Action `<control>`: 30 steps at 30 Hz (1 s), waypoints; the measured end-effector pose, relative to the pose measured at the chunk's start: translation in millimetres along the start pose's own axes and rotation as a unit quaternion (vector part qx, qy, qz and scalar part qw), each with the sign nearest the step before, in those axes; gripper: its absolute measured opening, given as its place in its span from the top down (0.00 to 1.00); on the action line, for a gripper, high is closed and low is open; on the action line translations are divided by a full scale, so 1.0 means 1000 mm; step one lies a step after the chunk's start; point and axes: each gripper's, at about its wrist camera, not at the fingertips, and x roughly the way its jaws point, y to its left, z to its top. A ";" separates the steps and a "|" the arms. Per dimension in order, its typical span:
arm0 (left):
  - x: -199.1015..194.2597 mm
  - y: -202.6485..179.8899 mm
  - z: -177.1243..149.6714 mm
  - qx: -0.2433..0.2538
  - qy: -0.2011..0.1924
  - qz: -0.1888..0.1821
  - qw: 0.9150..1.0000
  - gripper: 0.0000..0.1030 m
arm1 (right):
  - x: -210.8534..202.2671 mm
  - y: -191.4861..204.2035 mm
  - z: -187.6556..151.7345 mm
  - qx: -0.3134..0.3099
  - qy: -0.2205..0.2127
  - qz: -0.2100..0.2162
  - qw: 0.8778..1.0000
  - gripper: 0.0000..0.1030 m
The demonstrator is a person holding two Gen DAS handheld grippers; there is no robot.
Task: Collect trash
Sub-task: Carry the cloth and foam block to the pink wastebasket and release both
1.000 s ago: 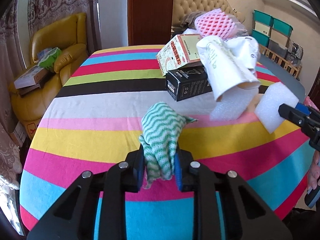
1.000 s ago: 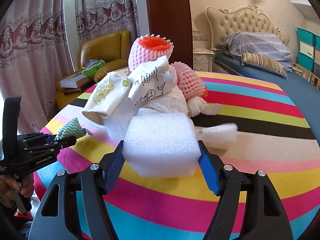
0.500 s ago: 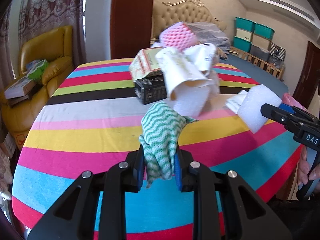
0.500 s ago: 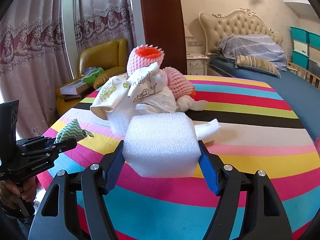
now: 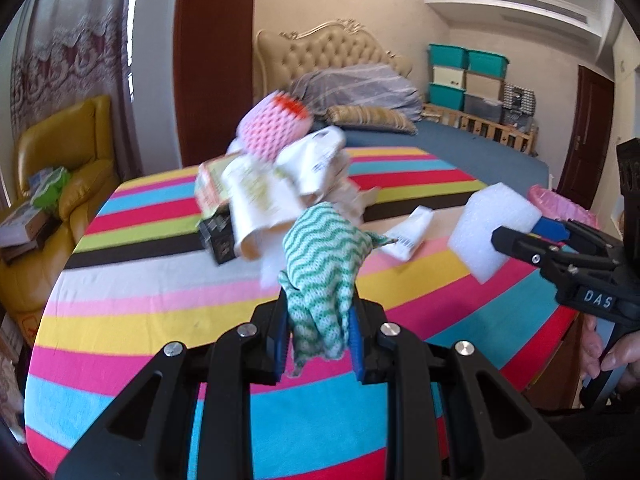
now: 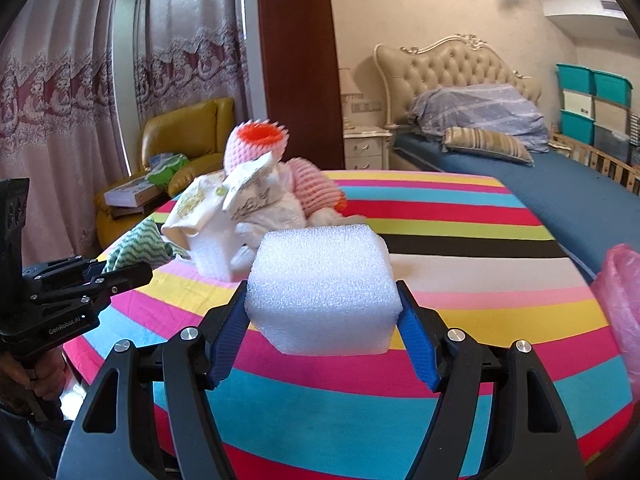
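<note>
Both tongs loaded and pulling back from the striped tabletop

The left tongs [image 5: 318, 340] are pressed tight on a green wavy-patterned cloth [image 5: 324, 264], and the right tongs [image 6: 322, 338] pinch a white foam block [image 6: 320, 292] across its sides. Compared with a second ago, both have drawn away from the trash pile [image 5: 276, 184] ahead of them and lifted a little, so more of the striped tabletop [image 5: 160, 280] now lies under and beyond their tips. Just past the right tongs' far side, a pink plastic bag [image 6: 620, 292] has come into view at the tabletop's edge, probably where both pieces go. The pile of wrappers, boxes and pink foam netting remains uncollected.
</note>
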 end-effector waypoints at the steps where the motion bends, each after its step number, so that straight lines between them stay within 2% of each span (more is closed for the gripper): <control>1: 0.001 -0.006 0.004 0.005 -0.007 -0.005 1.000 0.77 | -0.003 -0.005 0.000 0.005 -0.004 -0.004 1.000 0.35; 7: 0.012 -0.043 0.021 0.042 -0.030 -0.033 0.998 0.77 | -0.015 -0.031 0.002 0.020 -0.019 -0.029 0.999 0.35; 14: 0.034 -0.090 0.050 0.058 -0.057 -0.099 0.992 0.77 | -0.034 -0.071 0.004 0.041 -0.040 -0.070 0.996 0.35; 19: 0.057 -0.135 0.070 0.074 -0.054 -0.145 0.985 0.77 | -0.055 -0.117 0.005 0.069 -0.058 -0.118 0.989 0.35; 30: 0.119 -0.277 0.108 0.116 -0.024 -0.260 0.958 0.77 | -0.099 -0.237 -0.010 0.106 -0.069 -0.224 0.966 0.35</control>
